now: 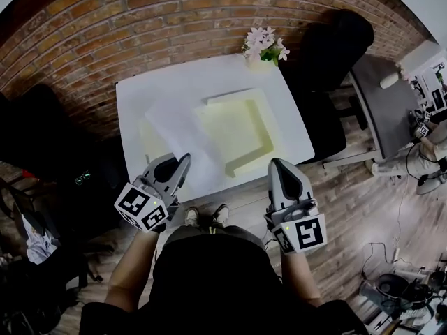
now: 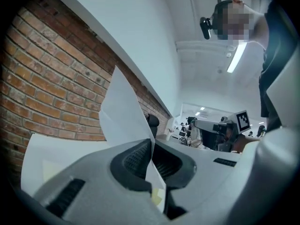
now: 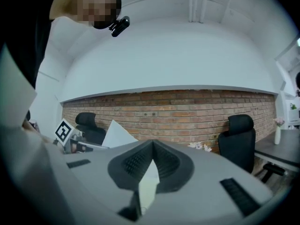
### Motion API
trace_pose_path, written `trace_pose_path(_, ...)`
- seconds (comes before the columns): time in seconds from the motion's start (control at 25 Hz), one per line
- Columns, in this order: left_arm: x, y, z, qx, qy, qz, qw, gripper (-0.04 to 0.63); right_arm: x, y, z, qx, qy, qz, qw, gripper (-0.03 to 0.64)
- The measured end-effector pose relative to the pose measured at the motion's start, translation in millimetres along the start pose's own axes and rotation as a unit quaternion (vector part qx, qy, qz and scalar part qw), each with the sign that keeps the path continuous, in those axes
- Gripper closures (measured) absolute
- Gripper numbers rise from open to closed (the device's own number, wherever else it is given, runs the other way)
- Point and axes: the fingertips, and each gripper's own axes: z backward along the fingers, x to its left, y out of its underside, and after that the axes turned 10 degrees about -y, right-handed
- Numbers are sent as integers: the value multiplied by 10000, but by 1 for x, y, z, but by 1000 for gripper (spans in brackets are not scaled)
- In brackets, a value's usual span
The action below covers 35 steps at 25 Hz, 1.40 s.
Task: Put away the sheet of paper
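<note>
Sheet of paper (image 2: 123,111): white, creased, bowed upward; over white table (image 1: 140,96), just left of pale yellow tray (image 1: 262,110).
Left gripper (image 2: 152,146): tongs pinching the sheet's lower edge.
Right gripper (image 3: 152,146): tongs pressed together, at table's near edge.

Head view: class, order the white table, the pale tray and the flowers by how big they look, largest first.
1. White table
2. Pale tray
3. Flowers
The gaps are clear, with no ties.
</note>
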Motion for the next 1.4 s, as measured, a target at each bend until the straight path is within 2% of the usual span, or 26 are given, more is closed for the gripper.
trace_pose_path(0.12, 15, 23, -13, 266, -79, 286, 9992, 571, -9, 5, -1, -27, -87, -149, 9998, 604)
trace_pose_path(0.28, 41, 71, -29, 896, -251, 563, 9941, 571, -18, 7, -5, -73, -200, -247, 9995, 604)
trace_pose_path(0.48, 72, 126, -40, 1604, -607, 865, 9814, 571, -29, 22, -2, 166, -168, -341, 9991, 604)
trace_pose_path(0.68, 92, 168, -48, 2209, -770, 1296, 9636, 571, -39, 26, -2, 241, -124, -445, 9986, 604)
trace_pose_path(1.08, 109, 192, -66, 2303, -1090, 1801, 9501, 570, -50, 41, 7, 419, -62, -349, 9985, 604)
trace_pose_path(1.28, 117, 198, -82, 2306, -1133, 1956, 9464, 570, -50, 37, 6, 282, -70, -429, 9987, 604)
trace_pose_path(1.4, 116, 201, -92, 2372, -1101, 1939, 9455, 569, -56, 41, 10, 384, 30, -404, 9984, 604)
